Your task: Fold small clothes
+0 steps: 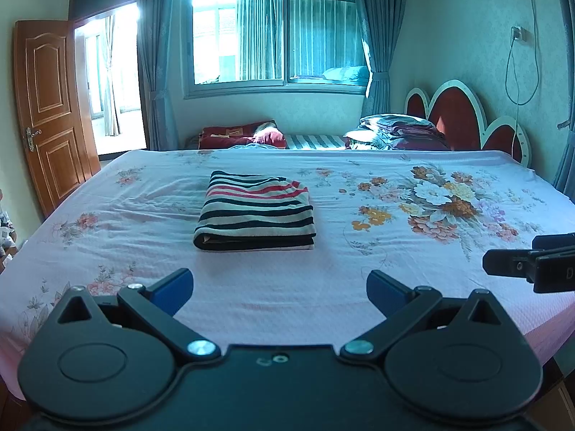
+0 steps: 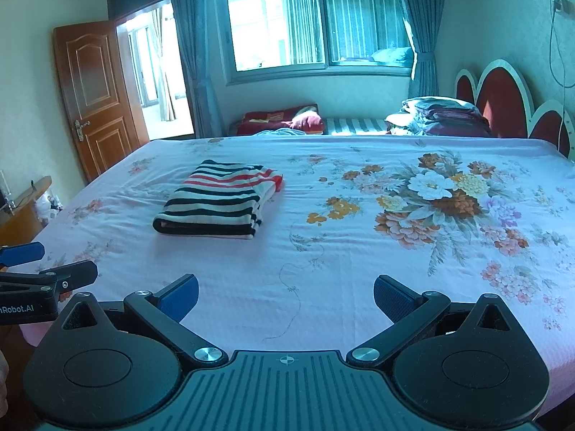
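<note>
And here's the striped garment (image 1: pixel 256 212), sitting folded into a neat thick rectangle on the floral bedsheet (image 1: pixel 359 280), left of the big flower print, well ahead of both tools. The left gripper (image 1: pixel 279 289) has its jaws spread wide, nothing between them; the right gripper (image 2: pixel 285 296) is spread just as wide and empty too, both hovering over the near edge of the bed. That knit looks soft, light and floppy, several layers stacked, so a pinch on one top layer would likely peel the fold open. Best bet, I'd say, is to nip the thick folded near edge (image 1: pixel 251 242), all layers together, one gripper at each near corner, and keep it low on the sheet
</note>
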Motion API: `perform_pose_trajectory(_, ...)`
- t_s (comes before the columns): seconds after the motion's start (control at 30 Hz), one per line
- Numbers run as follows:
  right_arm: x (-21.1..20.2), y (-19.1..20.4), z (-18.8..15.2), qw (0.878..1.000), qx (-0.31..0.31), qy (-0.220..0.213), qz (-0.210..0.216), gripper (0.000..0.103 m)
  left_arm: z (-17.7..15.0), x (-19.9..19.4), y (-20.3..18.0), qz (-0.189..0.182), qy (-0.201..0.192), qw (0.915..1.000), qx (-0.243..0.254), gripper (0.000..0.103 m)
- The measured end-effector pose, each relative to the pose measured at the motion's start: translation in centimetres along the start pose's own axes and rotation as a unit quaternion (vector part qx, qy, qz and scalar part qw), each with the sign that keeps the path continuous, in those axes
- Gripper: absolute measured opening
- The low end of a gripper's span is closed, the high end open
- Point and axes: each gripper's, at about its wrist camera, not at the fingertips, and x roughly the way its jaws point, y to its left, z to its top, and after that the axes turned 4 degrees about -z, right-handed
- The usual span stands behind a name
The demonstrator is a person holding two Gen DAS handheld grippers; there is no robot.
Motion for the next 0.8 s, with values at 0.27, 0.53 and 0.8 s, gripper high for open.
perform_pose_trajectory(0.27,-0.12,0.16,0.06,1.000,-0.003,0.000,0.000,0.102,0.04,-0.03,0.03,-0.001,0.000,1.0000,0.000,0.102)
perform_pose_trajectory(0.53,-0.03,0.21,0.16,1.000,0.000,0.003,0.004,0.102,0.14,-0.18,0.13,-0.001,-0.003,1.0000,0.001,0.102)
perform_pose_trajectory(0.8,-0.01,0.22,0.15,1.000,-0.001,0.004,0.003,0.102,0.21,-0.19,0.28,-0.002,-0.002,1.0000,0.002,0.102)
